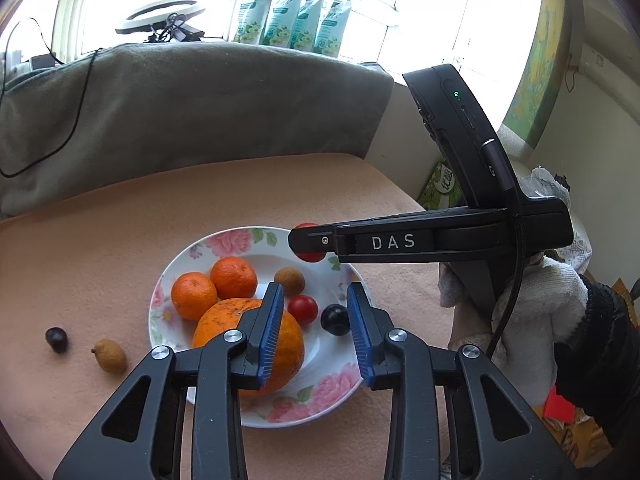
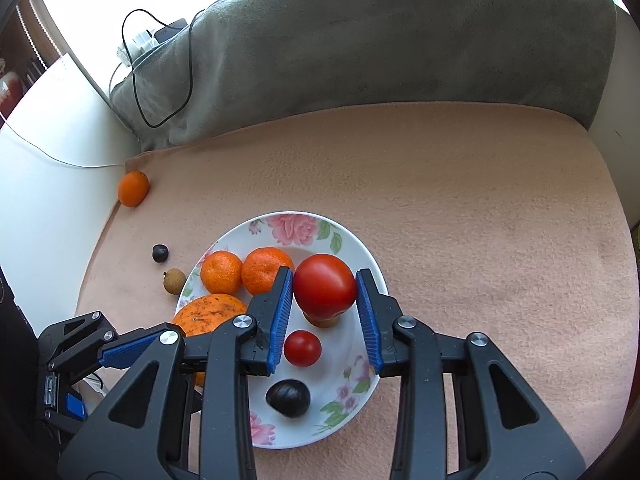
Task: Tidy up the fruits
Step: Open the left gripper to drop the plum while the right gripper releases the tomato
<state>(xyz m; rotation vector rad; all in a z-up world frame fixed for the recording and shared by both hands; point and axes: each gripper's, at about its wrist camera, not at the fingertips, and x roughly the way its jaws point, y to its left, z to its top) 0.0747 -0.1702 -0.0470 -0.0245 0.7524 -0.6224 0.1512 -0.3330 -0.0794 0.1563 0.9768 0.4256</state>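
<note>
A floral white plate (image 1: 188, 254) (image 2: 360, 248) sits on a peach cloth. It holds a big orange (image 1: 224, 322) (image 2: 208, 316), two tangerines (image 1: 234, 276) (image 2: 221, 272), a small tomato (image 1: 303, 309) (image 2: 302, 347), a dark grape (image 1: 335, 319) (image 2: 288, 397) and a longan (image 1: 289, 280). My right gripper (image 2: 325, 294) is shut on a large red tomato (image 2: 325, 291) (image 1: 306, 257) above the plate. My left gripper (image 1: 316, 320) is open and empty above the plate's near side. Off the plate to the left lie a grape (image 1: 56, 339) (image 2: 160, 253), a longan (image 1: 110, 356) (image 2: 174, 280) and a tangerine (image 2: 133, 188).
A grey-green cushion (image 1: 192, 96) (image 2: 400, 40) backs the cloth. A black cable (image 2: 160, 80) runs over it. Green and white packets (image 1: 296, 12) stand on the sill behind. My gloved hand (image 1: 532, 320) and clutter lie past the cloth's right edge.
</note>
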